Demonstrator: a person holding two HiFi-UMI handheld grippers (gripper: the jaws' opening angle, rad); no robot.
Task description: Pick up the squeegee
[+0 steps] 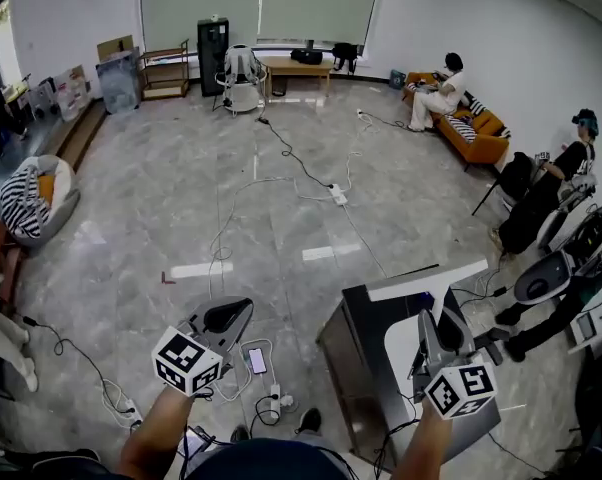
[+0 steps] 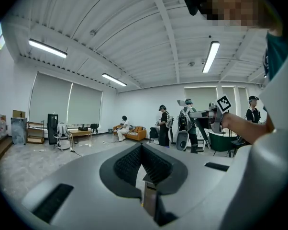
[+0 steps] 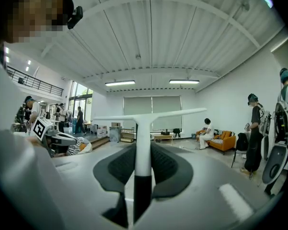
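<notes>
Gripping the white squeegee by its handle, the right claw is held up over the dark tabletop, jaws clamped partway on the shaft, blade crossways on top. The left claw is seen left of the tabletop, jaws pinched together, nothing in them.

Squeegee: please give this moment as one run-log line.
squeegee: in the air, held by handle | right gripper: shut on squeegee | left gripper: shut, empty | pick-up: done
</notes>
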